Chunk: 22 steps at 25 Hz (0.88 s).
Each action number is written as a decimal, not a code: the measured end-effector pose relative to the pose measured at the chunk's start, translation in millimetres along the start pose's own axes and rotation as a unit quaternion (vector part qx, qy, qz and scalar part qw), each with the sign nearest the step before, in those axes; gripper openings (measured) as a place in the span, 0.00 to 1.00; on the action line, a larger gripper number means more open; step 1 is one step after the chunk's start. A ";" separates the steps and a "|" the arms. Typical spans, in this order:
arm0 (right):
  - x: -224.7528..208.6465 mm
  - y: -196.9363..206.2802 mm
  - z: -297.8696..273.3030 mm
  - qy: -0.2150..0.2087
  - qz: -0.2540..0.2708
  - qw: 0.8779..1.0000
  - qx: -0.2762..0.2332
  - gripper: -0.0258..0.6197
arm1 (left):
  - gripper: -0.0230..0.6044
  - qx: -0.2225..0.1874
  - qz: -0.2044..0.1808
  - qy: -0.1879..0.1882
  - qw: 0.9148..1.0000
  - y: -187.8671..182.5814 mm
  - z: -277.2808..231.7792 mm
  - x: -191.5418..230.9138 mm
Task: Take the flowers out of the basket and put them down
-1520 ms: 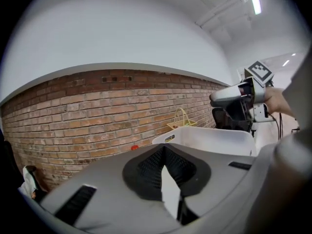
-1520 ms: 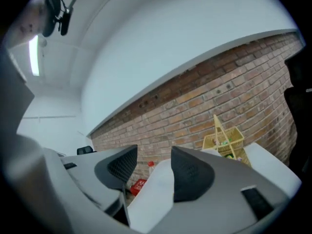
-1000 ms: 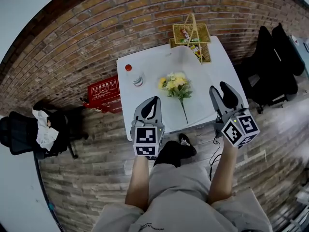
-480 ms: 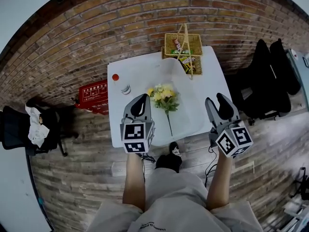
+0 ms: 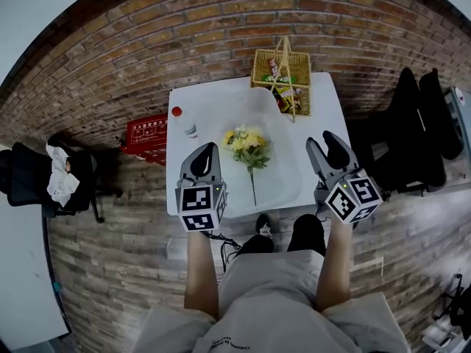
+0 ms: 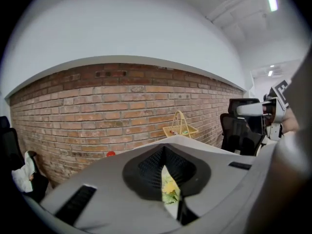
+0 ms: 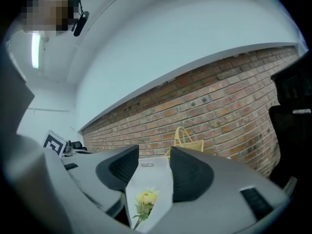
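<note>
The flowers (image 5: 246, 142) lie on the white table (image 5: 213, 98), out of the basket (image 5: 262, 70). Their yellow heads point toward the brick wall (image 5: 147, 43) and the stem points toward the person. They rest between the two grippers and are apart from both.

The left gripper (image 5: 206, 153) hangs over the near left edge of the table. Its jaws are together at the tips and hold nothing; the flowers show only far off through the slit. The right gripper (image 5: 321, 138) is at the near right edge. Its jaws stand apart with nothing between them, only the table and the flowers beyond.

The basket is yellow wicker with a tall handle. It stands at the far edge against the wall, near the flower heads, and some small packets lie inside it. Their print is too small to read. A bottle (image 5: 189, 129) with a red cap stands upright at the far left corner, well apart from the flowers.

On the floor just left of the table sits a red box (image 5: 144, 134) with white lettering that I cannot read. Each gripper carries a cube with black-and-white square markers. Black chairs (image 5: 423, 123) stand to the right of the table. Another chair (image 5: 33, 186) at far left has a white cloth over it. A cable (image 5: 224, 243) runs on the plank floor beside the person's shoes.
</note>
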State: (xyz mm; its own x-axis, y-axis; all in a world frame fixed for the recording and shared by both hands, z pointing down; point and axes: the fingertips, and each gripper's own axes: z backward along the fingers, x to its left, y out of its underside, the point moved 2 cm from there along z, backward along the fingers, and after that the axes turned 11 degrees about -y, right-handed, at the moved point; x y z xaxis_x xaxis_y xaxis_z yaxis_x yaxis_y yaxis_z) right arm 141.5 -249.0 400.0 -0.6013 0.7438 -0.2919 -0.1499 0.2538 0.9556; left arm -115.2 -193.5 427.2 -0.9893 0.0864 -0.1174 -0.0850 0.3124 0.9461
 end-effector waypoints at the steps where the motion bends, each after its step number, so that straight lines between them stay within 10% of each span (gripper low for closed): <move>1: -1.5 -6.5 -3.0 -0.007 0.002 1.000 -0.004 0.37 | 0.08 -0.002 0.005 -0.011 1.000 -1.1 3.5 3.3; 15: 13.1 -6.3 -76.8 -0.145 -0.028 0.988 0.046 0.36 | 0.08 0.019 0.057 -0.156 0.986 12.0 59.2 4.6; 22: 27.3 1.0 -65.3 -0.322 0.032 0.944 0.072 0.36 | 0.08 0.032 0.073 -0.205 0.976 30.3 82.9 -33.0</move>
State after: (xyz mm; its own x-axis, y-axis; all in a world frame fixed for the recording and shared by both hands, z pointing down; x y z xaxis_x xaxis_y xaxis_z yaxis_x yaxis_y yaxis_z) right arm 73.7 -268.8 395.7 0.0024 0.9703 -0.2419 0.0074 0.2419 0.9703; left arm -75.3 -108.4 434.7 -0.8590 0.5010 -0.1054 0.0748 0.3264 0.9423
